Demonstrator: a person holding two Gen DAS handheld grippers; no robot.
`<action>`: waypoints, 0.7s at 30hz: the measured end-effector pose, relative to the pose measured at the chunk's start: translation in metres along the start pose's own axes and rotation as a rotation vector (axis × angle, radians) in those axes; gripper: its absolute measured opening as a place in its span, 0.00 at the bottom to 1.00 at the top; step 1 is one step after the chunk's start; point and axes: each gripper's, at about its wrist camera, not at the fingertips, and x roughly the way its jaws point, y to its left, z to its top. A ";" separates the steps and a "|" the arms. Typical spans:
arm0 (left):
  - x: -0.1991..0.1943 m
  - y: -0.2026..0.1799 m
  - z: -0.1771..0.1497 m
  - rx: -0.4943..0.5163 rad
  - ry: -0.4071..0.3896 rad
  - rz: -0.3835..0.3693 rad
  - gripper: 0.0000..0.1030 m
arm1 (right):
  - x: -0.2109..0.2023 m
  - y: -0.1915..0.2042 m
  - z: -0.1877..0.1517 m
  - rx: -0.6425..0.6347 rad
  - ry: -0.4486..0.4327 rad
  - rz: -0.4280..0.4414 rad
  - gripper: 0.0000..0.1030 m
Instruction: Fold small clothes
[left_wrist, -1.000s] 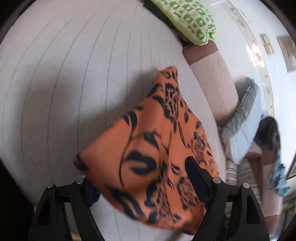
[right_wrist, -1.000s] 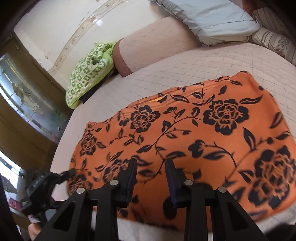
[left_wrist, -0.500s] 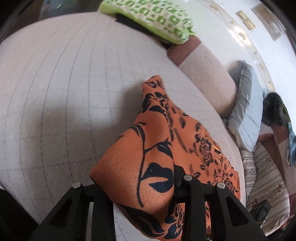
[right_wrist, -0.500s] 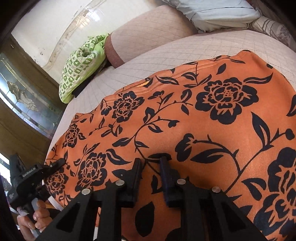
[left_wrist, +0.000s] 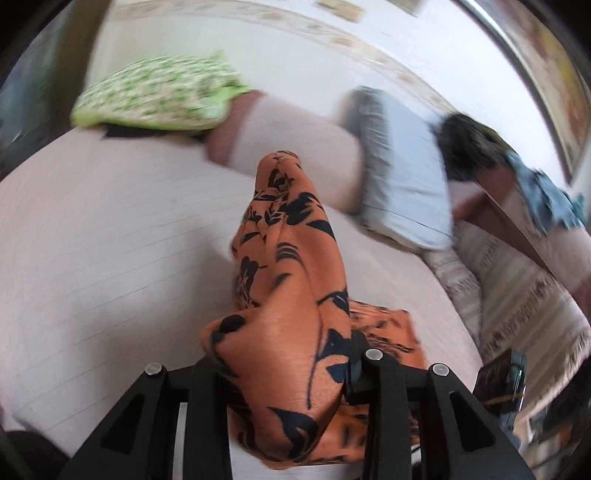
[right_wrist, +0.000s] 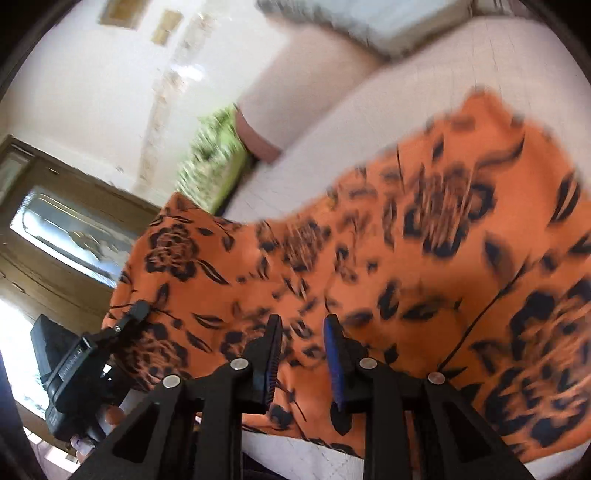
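Lifted since a second ago, the corner of the orange floral garment (left_wrist: 291, 295) now hangs in a bunched ridge above the bed (left_wrist: 110, 240), where earlier it lay almost flat — the left gripper (left_wrist: 284, 365) has closed its jaws on that corner and raised it. Its jaws stand narrow, pinched on the cloth. To the right, the rest of the garment is spread over the bed, its near edge at the mattress edge. The right gripper (right_wrist: 301, 354) has its jaws narrow too, having crept slightly apart just now; cloth lies between and under them, but I cannot tell whether the pads press it. By my reading, the step in hand is the first fold: one side is picked up and on its way over the other. The next move calls for carrying the lifted corner across to the opposite edge, both hands level, then laying it flat — and letting go. Count: one garment, two grippers, one green patterned cushion (left_wrist: 159, 96), one grey pillow (left_wrist: 402, 173).
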 end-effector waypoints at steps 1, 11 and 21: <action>0.004 -0.017 0.001 0.034 0.008 -0.014 0.34 | -0.017 -0.003 0.007 0.010 -0.049 0.015 0.25; 0.116 -0.174 -0.065 0.312 0.263 -0.205 0.34 | -0.178 -0.119 0.026 0.361 -0.423 0.152 0.25; 0.055 -0.137 -0.073 0.426 0.241 -0.265 0.71 | -0.183 -0.143 0.036 0.434 -0.333 0.212 0.71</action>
